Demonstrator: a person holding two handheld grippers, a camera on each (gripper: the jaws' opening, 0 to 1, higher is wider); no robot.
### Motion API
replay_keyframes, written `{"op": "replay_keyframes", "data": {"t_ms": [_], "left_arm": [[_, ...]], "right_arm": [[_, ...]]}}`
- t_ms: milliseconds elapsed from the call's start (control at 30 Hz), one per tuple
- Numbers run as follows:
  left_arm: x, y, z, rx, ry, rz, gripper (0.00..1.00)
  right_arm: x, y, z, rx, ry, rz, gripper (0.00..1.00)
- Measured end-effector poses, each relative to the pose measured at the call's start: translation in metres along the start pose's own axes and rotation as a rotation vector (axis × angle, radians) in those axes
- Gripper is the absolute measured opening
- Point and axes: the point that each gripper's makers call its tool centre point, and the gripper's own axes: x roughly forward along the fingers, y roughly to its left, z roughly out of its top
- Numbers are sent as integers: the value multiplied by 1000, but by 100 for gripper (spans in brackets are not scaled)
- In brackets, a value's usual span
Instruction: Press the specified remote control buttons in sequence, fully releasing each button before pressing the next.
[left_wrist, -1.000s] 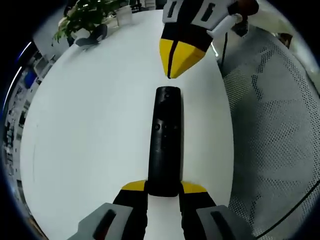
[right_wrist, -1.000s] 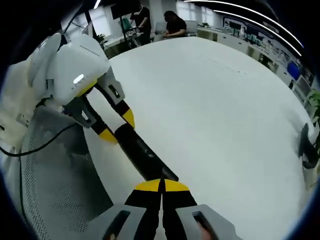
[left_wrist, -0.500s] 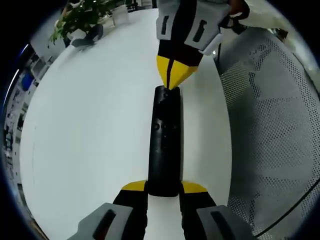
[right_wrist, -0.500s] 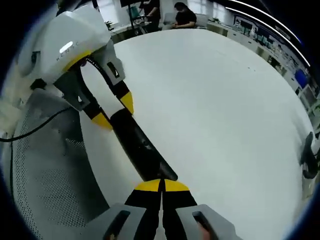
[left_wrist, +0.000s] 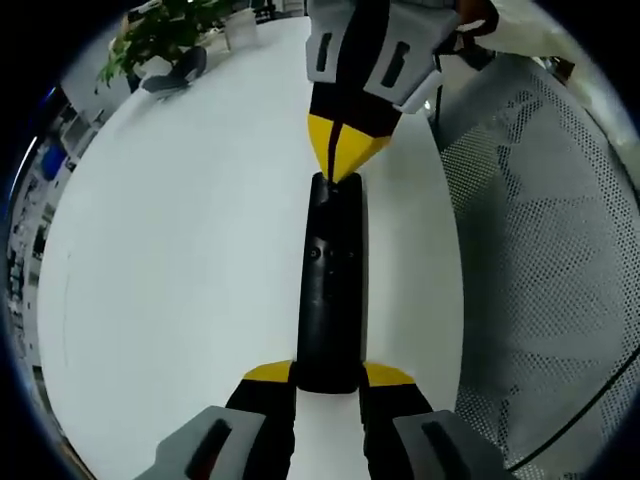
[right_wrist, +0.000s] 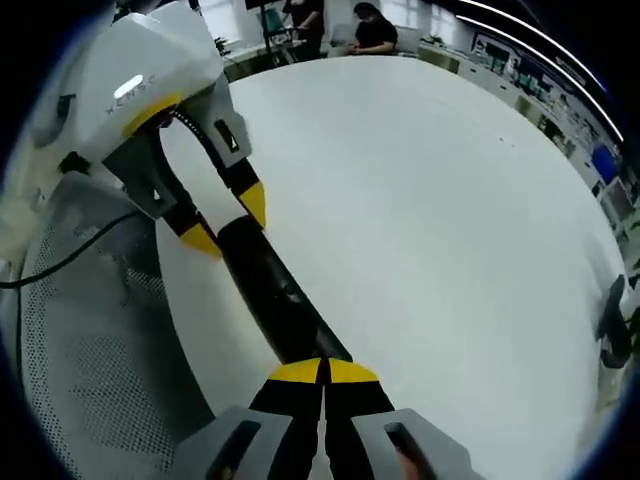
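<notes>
A long black remote control (left_wrist: 330, 285) lies lengthwise over the white table (left_wrist: 180, 250), its near end clamped between the yellow tips of my left gripper (left_wrist: 328, 374). At its far end my right gripper (left_wrist: 340, 160) comes in from above, shut, its yellow point touching the remote's top end. In the right gripper view, the same remote (right_wrist: 275, 300) runs from my right gripper's shut tips (right_wrist: 323, 371) up to the left gripper (right_wrist: 222, 215), whose jaws hold it on both sides.
A potted plant (left_wrist: 160, 35) and a dark object (left_wrist: 178, 70) stand at the table's far edge. A grey mesh chair (left_wrist: 540, 260) sits beside the table on the right. People sit at desks (right_wrist: 372, 30) far behind. Another dark object (right_wrist: 612, 320) sits at the table's right edge.
My right gripper has come down from just above the remote's far end onto that end. The left gripper and the remote have kept their place.
</notes>
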Motion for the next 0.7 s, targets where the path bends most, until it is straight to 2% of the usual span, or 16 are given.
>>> {"op": "replay_keyframes", "data": {"t_ms": [267,700], "left_arm": [[0,0,0,-6,-30,-2,22],[0,0,0,2,-16,1,22]], "right_arm": [[1,0,0,-63,12,-26,0],[-1,3,2,-32,-3,18,0]]}}
